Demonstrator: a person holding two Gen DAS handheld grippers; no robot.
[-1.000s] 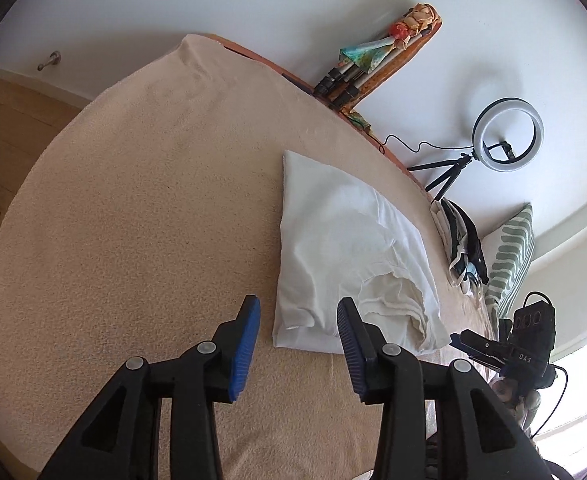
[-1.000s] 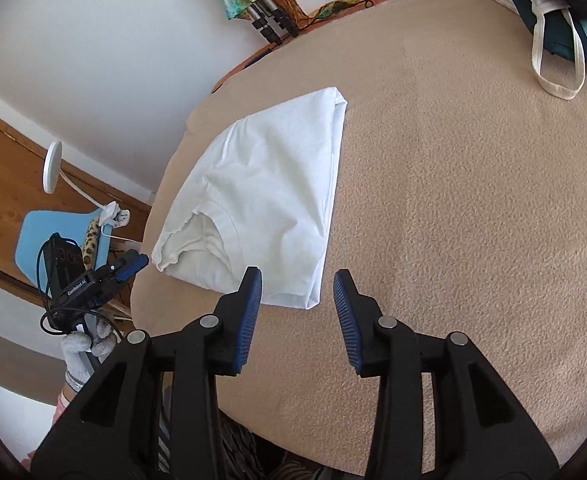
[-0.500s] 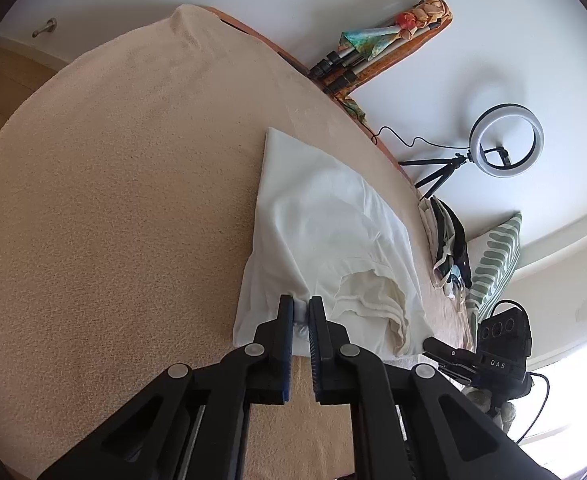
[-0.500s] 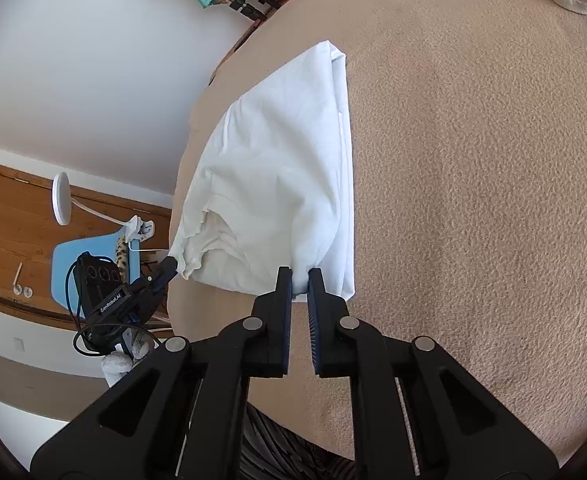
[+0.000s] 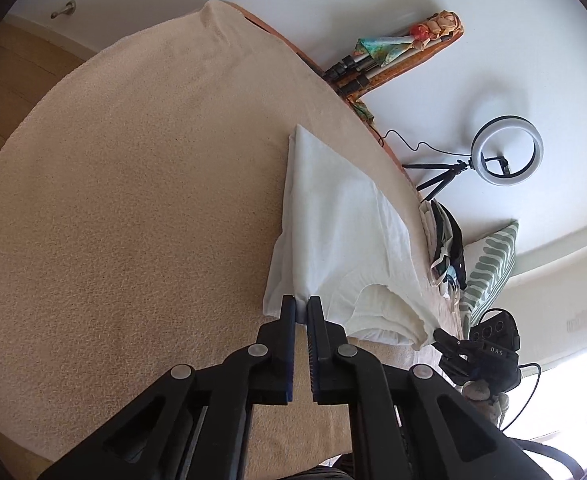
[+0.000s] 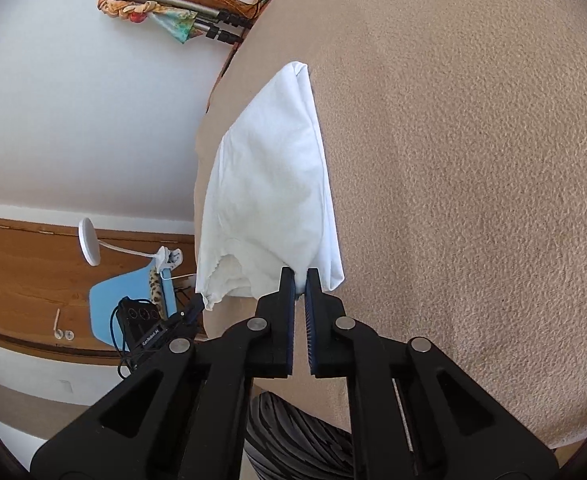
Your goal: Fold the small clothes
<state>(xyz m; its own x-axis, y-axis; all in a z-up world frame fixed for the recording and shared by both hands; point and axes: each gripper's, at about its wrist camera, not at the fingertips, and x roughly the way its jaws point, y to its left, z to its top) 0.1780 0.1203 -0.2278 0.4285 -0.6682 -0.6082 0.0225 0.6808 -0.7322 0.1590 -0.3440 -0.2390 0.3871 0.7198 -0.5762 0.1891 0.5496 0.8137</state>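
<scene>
Jaws, apart 1 second ago, now clamped: left gripper point(image 5: 301, 310) and right gripper point(image 6: 299, 282) pinching near edge of white garment point(image 5: 341, 232), ready for fold.

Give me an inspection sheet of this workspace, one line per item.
Surface: beige blanket, spread flat.
Job's things: white garment, part-folded, lying near the blanket's edge.
Clutter: bags and striped pillow at the far side.
Grippers: left gripper shut on the garment's near edge; right gripper shut on the same edge, at another spot.
Cables: black cable runs to the ring light; more cable by the black device.
Surroundings: white wall, tripods wrapped in scarves, blue chair, white lamp, wooden panel.
</scene>
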